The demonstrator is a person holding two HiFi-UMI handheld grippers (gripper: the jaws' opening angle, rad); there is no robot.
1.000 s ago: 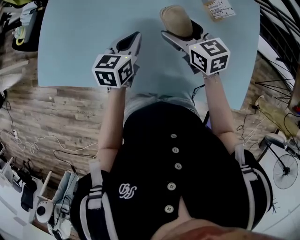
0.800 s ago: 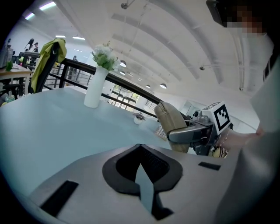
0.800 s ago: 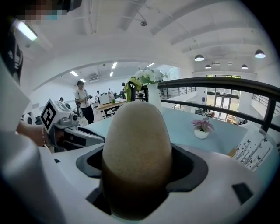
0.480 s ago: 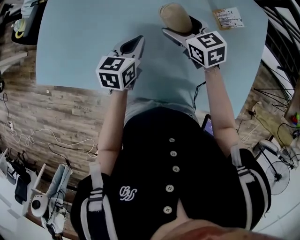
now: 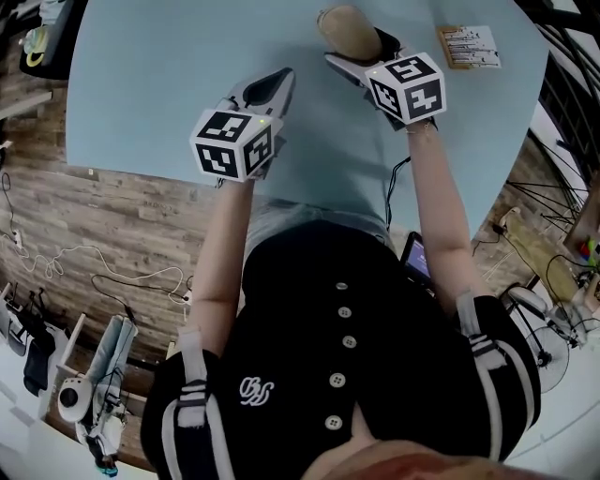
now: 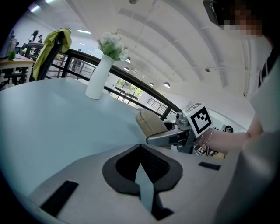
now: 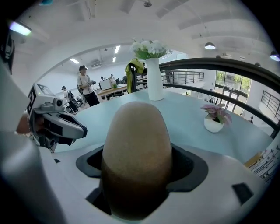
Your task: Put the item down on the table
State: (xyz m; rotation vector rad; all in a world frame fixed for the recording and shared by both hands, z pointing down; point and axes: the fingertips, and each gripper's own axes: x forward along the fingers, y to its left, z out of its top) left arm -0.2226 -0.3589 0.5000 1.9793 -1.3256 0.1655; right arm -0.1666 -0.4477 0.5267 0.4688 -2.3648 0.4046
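A tan, egg-shaped item sticks out past the tips of my right gripper, which is shut on it over the far part of the light blue table. In the head view I cannot tell whether the item touches the tabletop. My left gripper hovers a short way to the left, jaws shut with nothing between them. The left gripper view shows the tan item in the right gripper from the side.
A printed card lies on the table right of the right gripper. A white vase with flowers and a small potted plant stand farther off. Cables and gear lie on the wooden floor below the table's near edge.
The right gripper with the tan item has shifted a little farther over the table and away from the card. The left gripper has hardly moved.
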